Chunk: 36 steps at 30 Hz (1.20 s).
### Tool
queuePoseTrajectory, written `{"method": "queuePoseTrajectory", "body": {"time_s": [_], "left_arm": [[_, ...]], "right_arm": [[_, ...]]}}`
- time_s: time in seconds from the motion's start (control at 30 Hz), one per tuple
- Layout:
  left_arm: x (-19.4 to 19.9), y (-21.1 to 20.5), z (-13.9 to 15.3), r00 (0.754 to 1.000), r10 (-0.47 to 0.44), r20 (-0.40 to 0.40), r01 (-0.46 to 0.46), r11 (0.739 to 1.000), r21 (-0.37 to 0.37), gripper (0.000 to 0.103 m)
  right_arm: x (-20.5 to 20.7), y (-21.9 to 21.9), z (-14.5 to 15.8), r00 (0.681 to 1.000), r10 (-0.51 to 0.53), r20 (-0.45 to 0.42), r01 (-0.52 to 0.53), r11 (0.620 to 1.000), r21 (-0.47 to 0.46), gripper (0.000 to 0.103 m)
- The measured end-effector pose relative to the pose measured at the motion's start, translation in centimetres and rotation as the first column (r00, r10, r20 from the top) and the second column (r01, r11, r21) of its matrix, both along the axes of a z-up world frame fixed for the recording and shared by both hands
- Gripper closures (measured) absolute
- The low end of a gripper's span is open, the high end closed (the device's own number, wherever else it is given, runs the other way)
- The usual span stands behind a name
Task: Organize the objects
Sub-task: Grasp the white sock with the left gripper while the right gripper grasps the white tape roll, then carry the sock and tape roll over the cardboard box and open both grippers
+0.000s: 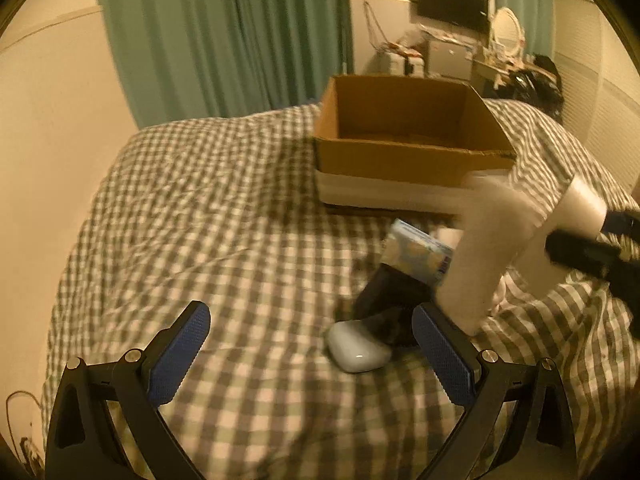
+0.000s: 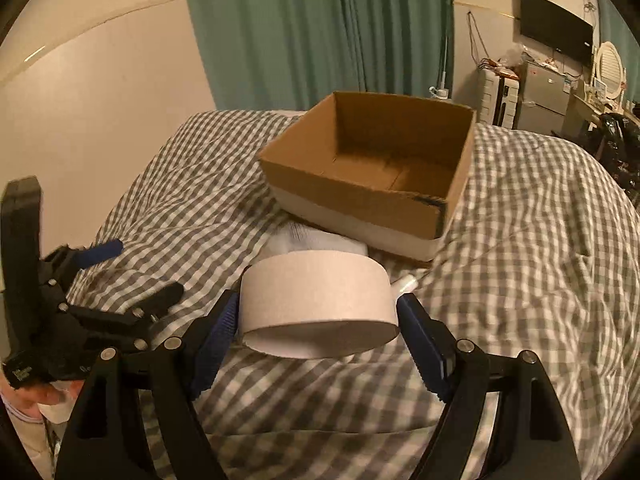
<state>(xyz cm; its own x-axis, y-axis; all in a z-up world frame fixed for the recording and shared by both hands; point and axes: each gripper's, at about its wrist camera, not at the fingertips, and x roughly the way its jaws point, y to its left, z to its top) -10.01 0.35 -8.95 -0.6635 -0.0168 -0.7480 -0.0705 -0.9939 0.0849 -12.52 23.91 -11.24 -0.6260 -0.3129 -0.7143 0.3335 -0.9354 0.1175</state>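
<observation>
An open cardboard box (image 1: 408,160) (image 2: 352,200) sits on the checked bed. My right gripper (image 2: 318,316) is shut on a wide roll of white tape (image 2: 316,300) and holds it above the bed, short of the box; the roll shows blurred in the left wrist view (image 1: 492,240). My left gripper (image 1: 312,344) is open and empty over the bed, also seen in the right wrist view (image 2: 132,276). Between and just beyond its fingers lie a white earbud case (image 1: 358,346), a dark object (image 1: 392,296) and a blue-and-white packet (image 1: 420,252).
The checked duvet (image 1: 224,216) covers the bed. A white soft item (image 2: 316,242) lies under the box's front edge. Green curtains (image 2: 320,28) hang behind, and a desk with a monitor (image 1: 452,2), mirror and clutter stands at the far right.
</observation>
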Motion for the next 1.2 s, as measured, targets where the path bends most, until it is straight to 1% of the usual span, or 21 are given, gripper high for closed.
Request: {"method": "queuePoseTrajectory", "body": {"time_s": [0.13, 0.2, 0.3, 0.4, 0.5, 0.57, 0.67, 0.83, 0.9, 0.93, 0.97, 1.03, 1.2], "left_arm": [[-1.3, 1.4, -1.8, 0.998, -0.039, 0.053, 0.039, 0.999, 0.0, 0.0], [-1.9, 2.2, -2.6, 0.995, -0.058, 0.076, 0.058, 0.998, 0.002, 0.0], [-2.8, 3.3, -3.2, 0.991, -0.093, 0.097, 0.092, 0.996, 0.013, 0.0], [-3.1, 4.6, -3.0, 0.988, -0.129, 0.086, 0.129, 0.992, 0.007, 0.0], [-3.6, 5.8, -2.0, 0.983, -0.175, 0.048, 0.174, 0.984, 0.026, 0.0], [-4.6, 6.7, -1.8, 0.98, -0.197, 0.041, 0.195, 0.98, 0.039, 0.0], [-6.6, 7.6, -2.2, 0.98, -0.191, 0.055, 0.188, 0.981, 0.044, 0.0], [-9.4, 8.7, -2.5, 0.98, -0.19, 0.059, 0.183, 0.978, 0.104, 0.001], [-10.2, 9.2, -2.7, 0.978, -0.197, 0.066, 0.189, 0.976, 0.108, 0.008], [-10.6, 9.4, -2.8, 0.977, -0.202, 0.072, 0.194, 0.975, 0.111, 0.018], [-10.9, 9.6, -3.0, 0.976, -0.203, 0.079, 0.194, 0.975, 0.107, 0.022], [-11.2, 9.7, -3.4, 0.977, -0.199, 0.082, 0.191, 0.977, 0.099, 0.026], [-11.2, 8.9, -3.2, 0.977, -0.196, 0.085, 0.184, 0.974, 0.13, 0.033]], "right_arm": [[-1.2, 0.9, 0.3, 0.999, -0.037, -0.033, 0.039, 0.998, 0.044, 0.024], [-1.7, 1.6, 0.4, 0.998, -0.045, -0.039, 0.046, 0.999, 0.029, 0.024], [-2.5, 2.4, -0.1, 0.998, -0.052, -0.024, 0.053, 0.999, 0.004, 0.024], [-3.0, 3.1, -0.9, 0.998, -0.063, -0.008, 0.062, 0.998, -0.013, 0.024], [-3.3, 3.8, -1.3, 0.997, -0.071, -0.001, 0.071, 0.997, -0.033, 0.024], [-3.6, 4.1, -1.3, 0.997, -0.078, 0.002, 0.078, 0.996, -0.042, 0.024], [-4.1, 4.5, -1.5, 0.997, -0.082, 0.008, 0.082, 0.996, -0.04, 0.024], [-5.1, 5.1, -1.5, 0.997, -0.082, 0.008, 0.082, 0.997, -0.01, 0.024], [-5.7, 5.2, -1.5, 0.997, -0.081, 0.01, 0.081, 0.997, 0.003, 0.024], [-5.9, 5.3, -1.5, 0.997, -0.082, 0.008, 0.082, 0.997, 0.01, 0.024], [-6.1, 5.3, -1.5, 0.997, -0.082, 0.008, 0.082, 0.997, 0.014, 0.024], [-6.6, 5.4, -1.6, 0.997, -0.081, 0.01, 0.081, 0.997, 0.015, 0.024], [-7.2, 5.3, -2.3, 0.996, -0.082, 0.032, 0.081, 0.996, 0.023, 0.024]]}}
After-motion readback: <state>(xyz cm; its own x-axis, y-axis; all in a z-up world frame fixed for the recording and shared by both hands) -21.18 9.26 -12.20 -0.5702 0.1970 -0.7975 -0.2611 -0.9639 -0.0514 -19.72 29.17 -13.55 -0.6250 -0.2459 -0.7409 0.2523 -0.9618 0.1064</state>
